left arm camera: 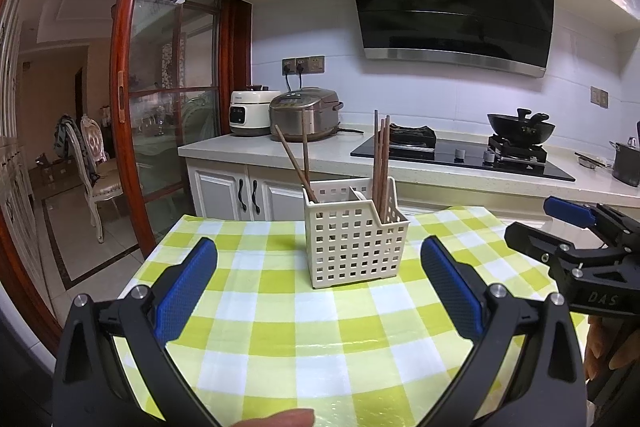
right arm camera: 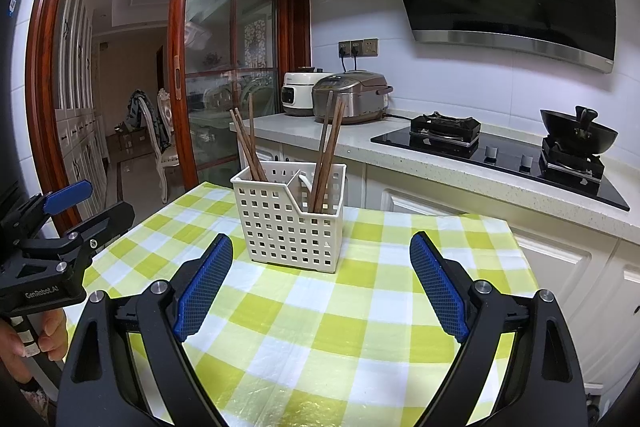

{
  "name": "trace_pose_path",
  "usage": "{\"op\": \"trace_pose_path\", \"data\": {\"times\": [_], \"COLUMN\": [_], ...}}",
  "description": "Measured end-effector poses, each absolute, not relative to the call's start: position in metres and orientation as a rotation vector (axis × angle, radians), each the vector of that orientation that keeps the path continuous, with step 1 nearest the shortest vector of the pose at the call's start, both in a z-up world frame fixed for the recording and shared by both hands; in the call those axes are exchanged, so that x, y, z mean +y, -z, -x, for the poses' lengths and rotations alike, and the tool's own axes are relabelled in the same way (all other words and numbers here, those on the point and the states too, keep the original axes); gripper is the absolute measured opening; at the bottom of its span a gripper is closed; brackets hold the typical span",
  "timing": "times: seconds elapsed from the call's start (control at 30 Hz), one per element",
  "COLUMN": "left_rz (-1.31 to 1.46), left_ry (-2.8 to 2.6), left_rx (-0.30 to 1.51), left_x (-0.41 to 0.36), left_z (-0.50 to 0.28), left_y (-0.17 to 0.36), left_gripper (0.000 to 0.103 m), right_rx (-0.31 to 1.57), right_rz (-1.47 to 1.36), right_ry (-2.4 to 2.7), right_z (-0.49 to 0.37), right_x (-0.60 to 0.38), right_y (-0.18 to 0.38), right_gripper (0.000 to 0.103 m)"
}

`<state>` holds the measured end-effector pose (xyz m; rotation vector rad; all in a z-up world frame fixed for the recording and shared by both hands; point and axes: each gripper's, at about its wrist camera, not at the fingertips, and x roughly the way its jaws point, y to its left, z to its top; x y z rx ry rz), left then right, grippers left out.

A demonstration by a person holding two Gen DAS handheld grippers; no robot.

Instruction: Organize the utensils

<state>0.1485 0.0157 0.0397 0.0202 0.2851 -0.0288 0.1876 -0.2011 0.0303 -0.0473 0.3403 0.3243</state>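
A cream perforated utensil basket stands on the green-checked tablecloth. Its two compartments each hold brown wooden chopsticks, one bunch on the left and one on the right. My left gripper is open and empty, a short way in front of the basket. My right gripper is also open and empty, just as close. Each shows in the other's view: the right gripper at the right edge, the left gripper at the left edge.
Behind the table runs a white counter with two rice cookers, a black hob and a wok. A wood-framed glass sliding door is on the left. A hand holds the left gripper's handle.
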Motion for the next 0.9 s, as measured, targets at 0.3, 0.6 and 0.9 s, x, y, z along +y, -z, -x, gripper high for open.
{"op": "trace_pose_path", "data": {"times": [0.3,0.6,0.9], "left_rz": [-0.027,0.012,0.034], "left_ry": [0.041,0.051,0.041], "left_rx": [0.276,0.301,0.32], "left_x": [0.012,0.018,0.024], "left_z": [-0.146,-0.15,-0.154], "left_y": [-0.04,-0.037,-0.037], "left_gripper": [0.099,0.099,0.099], "right_rx": [0.341,0.352,0.357], "right_rz": [0.045,0.05,0.051], "right_ry": [-0.322,-0.325,-0.312], "right_z": [-0.186,-0.186,-0.184], "right_x": [-0.202,-0.202,-0.206], "right_y": [-0.029,-0.027,-0.028], "right_gripper": [0.085,0.085,0.085]}}
